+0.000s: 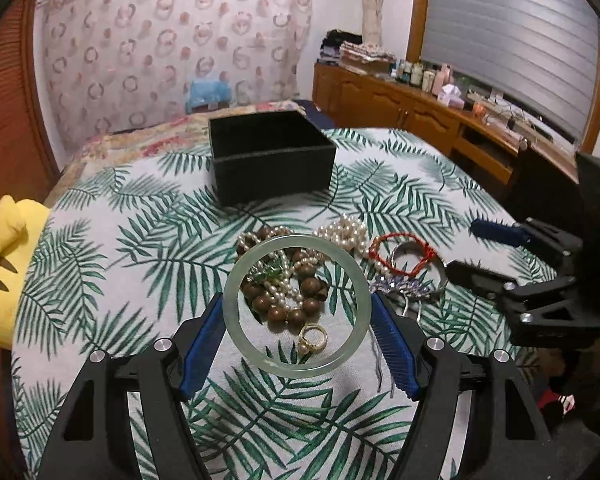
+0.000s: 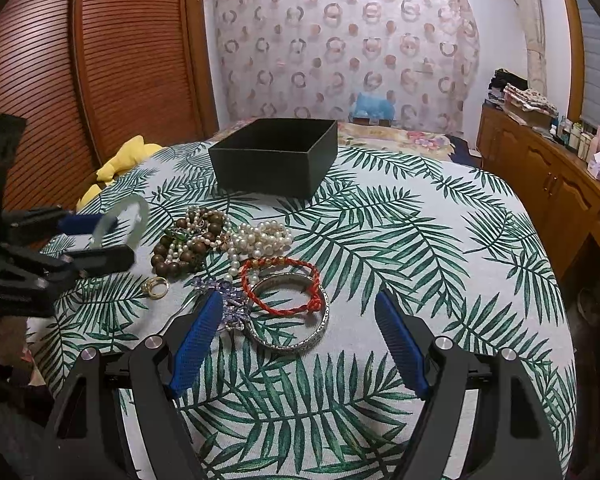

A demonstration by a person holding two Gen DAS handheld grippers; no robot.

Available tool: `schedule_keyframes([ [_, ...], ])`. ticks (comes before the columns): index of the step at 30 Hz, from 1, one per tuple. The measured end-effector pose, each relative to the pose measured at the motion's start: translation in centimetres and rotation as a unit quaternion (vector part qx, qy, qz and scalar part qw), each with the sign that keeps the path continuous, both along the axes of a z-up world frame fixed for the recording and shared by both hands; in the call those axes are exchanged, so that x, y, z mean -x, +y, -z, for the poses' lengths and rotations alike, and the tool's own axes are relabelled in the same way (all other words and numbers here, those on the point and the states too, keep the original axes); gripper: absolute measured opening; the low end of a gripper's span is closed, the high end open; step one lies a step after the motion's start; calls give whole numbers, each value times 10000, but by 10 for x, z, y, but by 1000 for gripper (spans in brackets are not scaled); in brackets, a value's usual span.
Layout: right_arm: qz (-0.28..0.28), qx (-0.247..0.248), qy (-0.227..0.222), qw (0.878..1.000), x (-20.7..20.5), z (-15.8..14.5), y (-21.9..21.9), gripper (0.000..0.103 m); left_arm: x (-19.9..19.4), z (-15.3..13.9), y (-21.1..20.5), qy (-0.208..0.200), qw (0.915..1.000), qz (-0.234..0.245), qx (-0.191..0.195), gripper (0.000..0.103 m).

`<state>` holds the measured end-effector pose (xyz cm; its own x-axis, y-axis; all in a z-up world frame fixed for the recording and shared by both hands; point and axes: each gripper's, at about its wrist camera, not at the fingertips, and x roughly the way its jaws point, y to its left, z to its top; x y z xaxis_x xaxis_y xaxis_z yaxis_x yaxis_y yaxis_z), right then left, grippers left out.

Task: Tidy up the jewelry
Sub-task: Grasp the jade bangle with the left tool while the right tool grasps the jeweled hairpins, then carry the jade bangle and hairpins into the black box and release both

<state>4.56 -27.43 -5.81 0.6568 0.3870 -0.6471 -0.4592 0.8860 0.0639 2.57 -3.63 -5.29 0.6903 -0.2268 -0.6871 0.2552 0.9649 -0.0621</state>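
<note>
My left gripper (image 1: 298,300) is shut on a pale green jade bangle (image 1: 300,368), blue pads pressing its two sides. In the right wrist view the bangle (image 2: 138,208) hangs above the cloth at the left. Below it lie a wooden bead bracelet (image 1: 296,314), pearl strands (image 1: 344,230) and a gold ring (image 1: 314,338). The empty black box (image 1: 276,176) stands behind the pile. My right gripper (image 2: 298,298) is open and holds nothing. It hovers over a silver bangle (image 2: 300,344), a red cord bracelet (image 2: 284,288) and a purple crystal hairpin (image 2: 228,304).
A leaf-print cloth (image 2: 420,260) covers the surface. A yellow plush toy (image 1: 4,272) lies at its left edge, next to a slatted wooden door (image 2: 40,80). A wooden cabinet (image 2: 540,184) with bottles runs along the right.
</note>
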Motion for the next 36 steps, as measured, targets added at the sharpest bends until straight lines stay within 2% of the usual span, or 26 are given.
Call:
schedule_keyframes([
  [1, -33, 10, 17, 10000, -1, 1, 1, 80, 1, -2, 2, -27, 10000, -20, 12, 69],
  [11, -746, 92, 422, 9963, -3, 11, 28, 42, 6, -2, 13, -65, 9999, -122, 88, 69],
  [16, -1008, 249, 525, 9932, -6, 16, 45, 33, 7, 1, 14, -45, 9998, -134, 116, 69],
  [25, -1151, 451, 750, 9895, -21, 22, 56, 34, 8, 2, 17, -50, 9998, -150, 141, 69],
  [29, -1188, 516, 706, 9891, -19, 21, 56, 29, 8, 3, 19, -43, 9997, -166, 153, 69],
  [34, -1139, 526, 649, 9900, -15, 20, 55, 29, 8, 2, 20, -52, 9997, -183, 157, 69],
  [35, -1115, 527, 612, 9905, -14, 19, 54, 22, 8, 2, 20, -54, 9997, -185, 161, 69],
  [36, -1129, 490, 597, 9906, -12, 16, 53, 23, 7, 2, 21, -55, 9997, -188, 163, 69],
])
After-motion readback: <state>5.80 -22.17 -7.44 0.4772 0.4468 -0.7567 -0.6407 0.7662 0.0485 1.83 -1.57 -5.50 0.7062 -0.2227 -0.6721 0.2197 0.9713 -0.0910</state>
